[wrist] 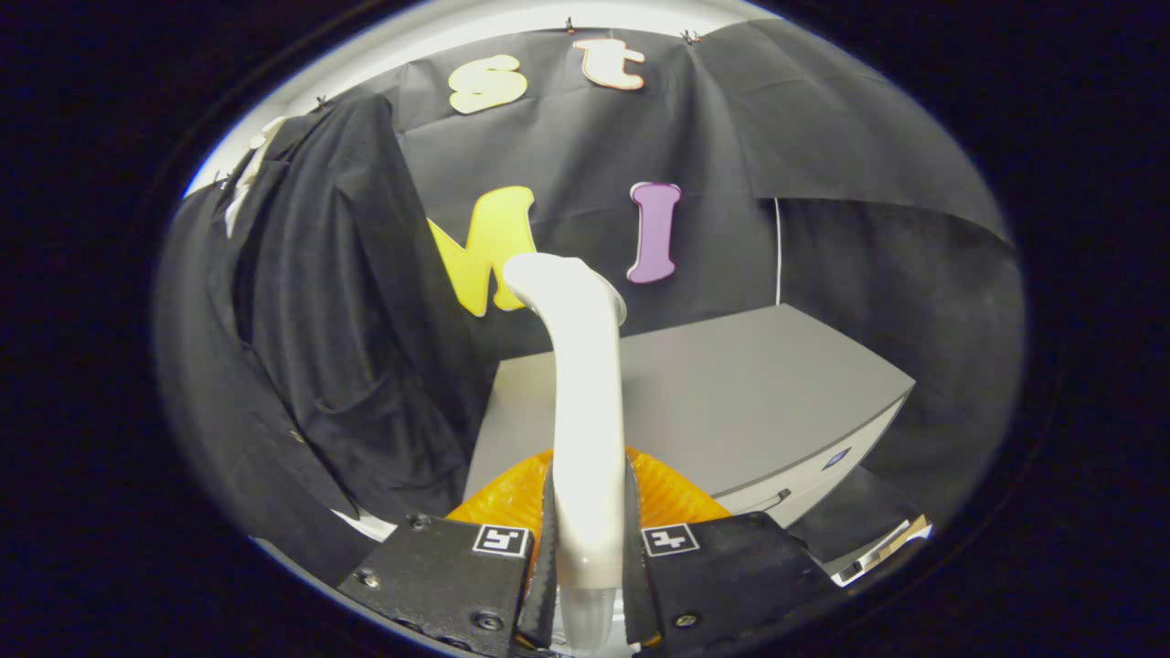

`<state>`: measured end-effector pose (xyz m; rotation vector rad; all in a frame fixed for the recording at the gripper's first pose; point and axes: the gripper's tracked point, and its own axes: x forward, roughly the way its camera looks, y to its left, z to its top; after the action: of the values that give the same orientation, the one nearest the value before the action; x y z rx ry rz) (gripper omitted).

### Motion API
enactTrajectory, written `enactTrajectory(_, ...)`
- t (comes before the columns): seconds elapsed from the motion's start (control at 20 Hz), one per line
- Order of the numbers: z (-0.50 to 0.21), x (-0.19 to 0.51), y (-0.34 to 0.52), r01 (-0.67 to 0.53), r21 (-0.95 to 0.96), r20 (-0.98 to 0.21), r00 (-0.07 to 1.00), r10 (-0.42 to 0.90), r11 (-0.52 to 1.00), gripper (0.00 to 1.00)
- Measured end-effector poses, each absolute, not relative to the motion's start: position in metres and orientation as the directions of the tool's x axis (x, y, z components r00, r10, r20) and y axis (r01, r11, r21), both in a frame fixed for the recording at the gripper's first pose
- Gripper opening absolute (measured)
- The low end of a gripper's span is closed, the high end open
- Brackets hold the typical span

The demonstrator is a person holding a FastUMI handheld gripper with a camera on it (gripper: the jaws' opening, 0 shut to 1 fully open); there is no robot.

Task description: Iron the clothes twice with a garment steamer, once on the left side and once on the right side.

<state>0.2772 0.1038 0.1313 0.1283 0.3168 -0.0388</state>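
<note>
Two fingers of the gripper (pixel 585 576) clamp the white garment steamer (pixel 585 402) handle at bottom centre, orange base under it, grey table (pixel 731 402) beyond at centre right, black clothes (pixel 320 320) hanging at left against the dark cloth wall.

Black cloth wall (pixel 731 164) hangs behind and to the right, creased, pinned by small clips along its top edge. Pale bright strip above the cloth. Grey cabinet (pixel 713 393) stands against the wall, flat top, lighter front with a dark handle slot. Lighting even, soft.
</note>
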Motion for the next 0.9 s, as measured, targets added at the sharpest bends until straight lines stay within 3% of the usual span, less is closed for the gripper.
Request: enactTrajectory(0.9, 0.221, 0.167, 0.234, -0.059, 0.17, 0.012, 0.998, 0.058, 0.984, 0.32)
